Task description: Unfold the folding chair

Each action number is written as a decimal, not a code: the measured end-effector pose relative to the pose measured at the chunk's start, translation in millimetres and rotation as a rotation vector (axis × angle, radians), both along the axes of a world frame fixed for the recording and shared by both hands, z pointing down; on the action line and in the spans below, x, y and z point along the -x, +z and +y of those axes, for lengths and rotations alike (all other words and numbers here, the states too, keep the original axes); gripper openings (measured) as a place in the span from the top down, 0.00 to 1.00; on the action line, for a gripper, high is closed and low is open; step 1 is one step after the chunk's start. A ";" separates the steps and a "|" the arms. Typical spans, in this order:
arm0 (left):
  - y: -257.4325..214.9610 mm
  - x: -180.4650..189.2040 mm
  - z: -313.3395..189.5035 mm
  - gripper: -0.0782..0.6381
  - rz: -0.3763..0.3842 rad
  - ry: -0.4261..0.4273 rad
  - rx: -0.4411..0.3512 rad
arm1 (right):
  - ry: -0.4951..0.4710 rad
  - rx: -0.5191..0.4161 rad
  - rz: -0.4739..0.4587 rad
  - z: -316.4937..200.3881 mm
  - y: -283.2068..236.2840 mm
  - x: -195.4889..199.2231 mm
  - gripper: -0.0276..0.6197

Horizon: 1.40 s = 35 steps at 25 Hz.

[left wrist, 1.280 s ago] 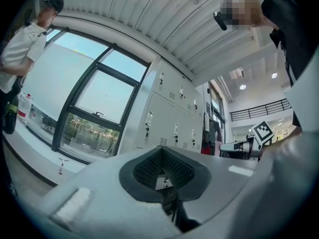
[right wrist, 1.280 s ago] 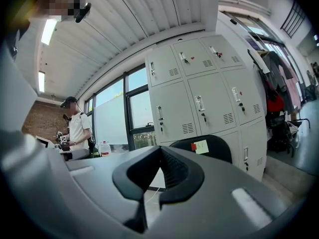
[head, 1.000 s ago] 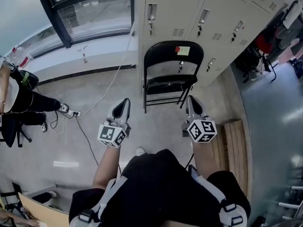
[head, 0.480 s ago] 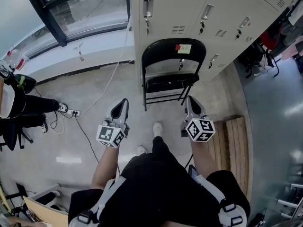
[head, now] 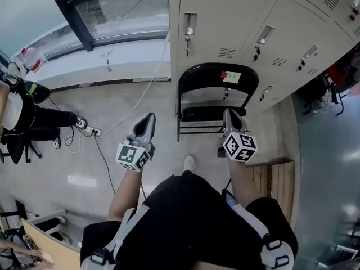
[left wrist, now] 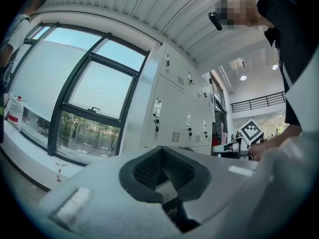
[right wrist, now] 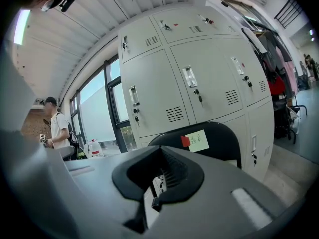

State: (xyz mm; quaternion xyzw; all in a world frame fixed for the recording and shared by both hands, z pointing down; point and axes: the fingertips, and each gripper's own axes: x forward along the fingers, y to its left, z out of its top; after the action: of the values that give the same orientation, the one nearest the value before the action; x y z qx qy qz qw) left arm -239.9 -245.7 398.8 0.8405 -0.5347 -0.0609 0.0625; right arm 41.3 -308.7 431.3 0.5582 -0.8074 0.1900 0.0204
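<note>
Head view first: the folding chair (head: 218,94) is seen propped upright against the lockers (head: 225,16), straight ahead of the person and well apart from both claws. So the approach is judged to be the step in hand, and nothing has been grabbed yet.

The left claw (head: 146,122) is shut tight with nothing between the jaws, as shown in the left gripper view. The right claw (head: 231,120) is closed on nothing too, with the chair's backrest seen just past it in the right gripper view.

For the next move, both claws would probably need to be opened and brought up to the chair. One could be set on the backrest or frame to steady it, the other hooked on the seat's front edge so it can be swung down. The chair likely has to be tipped off the lockers first.

Looks-wise, a thin black metal frame and a rounded black backrest are seen, with a yellowish note (head: 232,77) and a small red tag (head: 224,74) stuck on it. The seat seems tucked close to the frame, though that's hard to be sure of from above
</note>
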 end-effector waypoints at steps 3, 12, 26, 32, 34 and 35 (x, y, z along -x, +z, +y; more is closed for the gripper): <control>0.1 -5.1 -18.9 0.89 -0.006 -0.002 -0.005 | -0.025 -0.016 -0.009 -21.7 -3.8 4.3 0.95; 0.7 -43.8 -79.0 0.89 -0.007 0.023 -0.017 | -0.034 -0.042 -0.026 -71.0 -13.1 -21.8 0.95; 11.1 -71.4 -130.7 0.89 -0.036 0.125 0.012 | 0.032 0.001 -0.022 -84.6 -4.8 -35.2 0.95; 28.6 -76.2 -148.2 0.89 -0.056 0.200 0.062 | 0.069 0.052 -0.018 -79.6 11.8 -22.9 0.95; 34.9 -77.7 -152.6 0.89 -0.067 0.217 0.072 | 0.077 0.073 -0.018 -78.5 19.9 -19.0 0.95; 38.7 -77.9 -154.7 0.89 -0.074 0.224 0.076 | 0.080 0.085 -0.018 -77.5 24.7 -16.9 0.95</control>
State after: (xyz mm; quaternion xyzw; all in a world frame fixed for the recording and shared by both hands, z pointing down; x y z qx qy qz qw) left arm -162.0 -400.5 437.5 0.8936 -0.4415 -0.0020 0.0808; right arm 58.2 -386.2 456.0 0.5869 -0.7758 0.2300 0.0291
